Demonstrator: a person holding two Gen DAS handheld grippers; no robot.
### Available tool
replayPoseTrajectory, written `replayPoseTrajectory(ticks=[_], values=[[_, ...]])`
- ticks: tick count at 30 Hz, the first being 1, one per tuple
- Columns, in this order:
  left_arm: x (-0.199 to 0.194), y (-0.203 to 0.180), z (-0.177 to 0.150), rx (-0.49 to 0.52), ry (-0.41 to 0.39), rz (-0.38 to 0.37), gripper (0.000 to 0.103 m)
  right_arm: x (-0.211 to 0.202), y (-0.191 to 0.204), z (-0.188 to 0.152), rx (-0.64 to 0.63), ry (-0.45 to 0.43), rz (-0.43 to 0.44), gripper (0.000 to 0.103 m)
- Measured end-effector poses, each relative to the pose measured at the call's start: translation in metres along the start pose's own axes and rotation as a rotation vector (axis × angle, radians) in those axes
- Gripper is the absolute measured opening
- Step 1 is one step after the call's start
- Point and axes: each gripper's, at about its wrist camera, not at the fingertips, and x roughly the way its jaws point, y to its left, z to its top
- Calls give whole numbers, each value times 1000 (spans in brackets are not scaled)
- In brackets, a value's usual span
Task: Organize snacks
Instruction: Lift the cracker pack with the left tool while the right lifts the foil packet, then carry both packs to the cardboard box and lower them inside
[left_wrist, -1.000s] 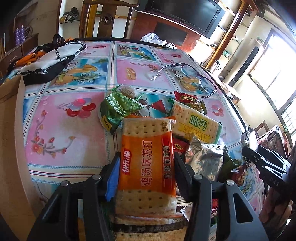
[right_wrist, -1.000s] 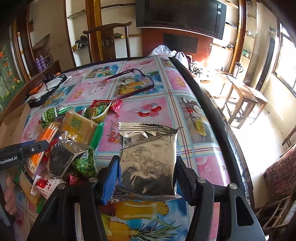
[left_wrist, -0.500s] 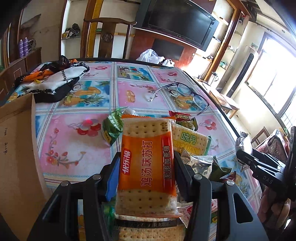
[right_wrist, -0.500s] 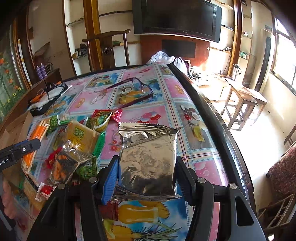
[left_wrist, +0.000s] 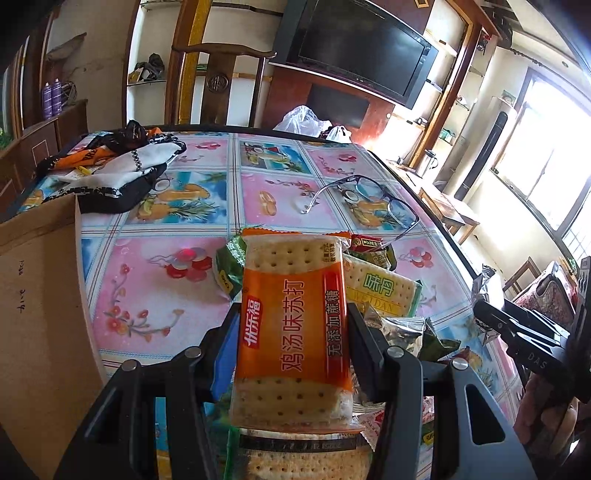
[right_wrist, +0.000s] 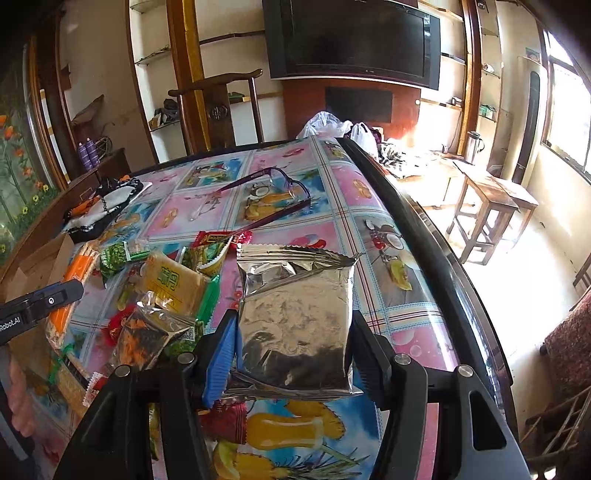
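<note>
My left gripper (left_wrist: 291, 343) is shut on an orange cracker pack (left_wrist: 293, 325) and holds it above the table. My right gripper (right_wrist: 291, 350) is shut on a silver foil snack bag (right_wrist: 295, 314), held above the table's right side. A pile of snacks lies on the table: a yellow-green cracker pack (left_wrist: 382, 290) (right_wrist: 173, 282), a small green packet (right_wrist: 114, 256), a red packet (right_wrist: 218, 238) and a clear-fronted foil bag (right_wrist: 147, 334). The right gripper shows at the right edge of the left wrist view (left_wrist: 524, 332); the left gripper shows at the left edge of the right wrist view (right_wrist: 40, 301).
A cardboard box (left_wrist: 40, 295) stands at the table's left edge. Glasses (left_wrist: 365, 195) and a black-white cloth bag (left_wrist: 118, 173) lie farther back. A wooden chair (left_wrist: 218, 85) stands behind the table. The table's dark rim (right_wrist: 436, 236) runs along the right.
The left gripper has lifted the orange cracker pack up and away from the pile. The right gripper has risen slightly with the silver bag.
</note>
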Motion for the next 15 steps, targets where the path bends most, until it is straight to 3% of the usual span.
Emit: replayPoseTrajectory(ticks=[15], values=[[-26,22,11,-46,-57,10,52,-6,62,-7,-70,-18,146,62]])
